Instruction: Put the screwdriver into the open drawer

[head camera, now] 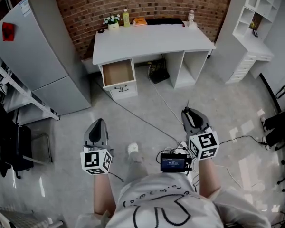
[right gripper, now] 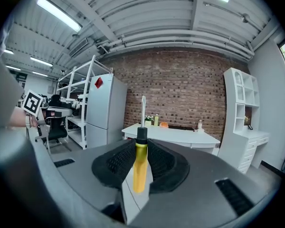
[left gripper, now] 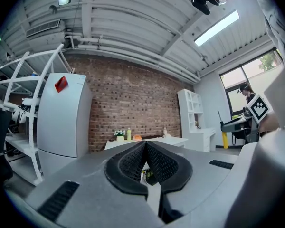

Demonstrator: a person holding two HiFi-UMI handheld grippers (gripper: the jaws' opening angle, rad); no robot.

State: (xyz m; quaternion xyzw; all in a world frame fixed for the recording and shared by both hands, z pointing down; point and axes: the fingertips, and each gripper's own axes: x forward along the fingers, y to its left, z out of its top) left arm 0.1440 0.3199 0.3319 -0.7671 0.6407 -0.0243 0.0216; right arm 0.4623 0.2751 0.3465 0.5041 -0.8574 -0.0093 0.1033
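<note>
the right gripper (right gripper: 142, 142) is clamped on the screwdriver (right gripper: 139, 167). its two black ribbed pads (right gripper: 115, 163) press the yellow handle from either side, so the handle lies lengthwise in the slot between them. the handle's butt end reaches back toward the gripper body, while the black collar and the thin metal shaft stick out past the fingertips, pointing forward at the white desk (head camera: 152, 41).

the left gripper (left gripper: 145, 144) holds nothing; its pads meet at their tips.

in the head view both grippers hang in front of the person over the grey floor, well apart from the desk. the open drawer (head camera: 118, 73) juts out at the desk's left end, its wood-coloured bottom bare, beside the grey fridge (head camera: 38, 56). the screwdriver is far from the drawer.
</note>
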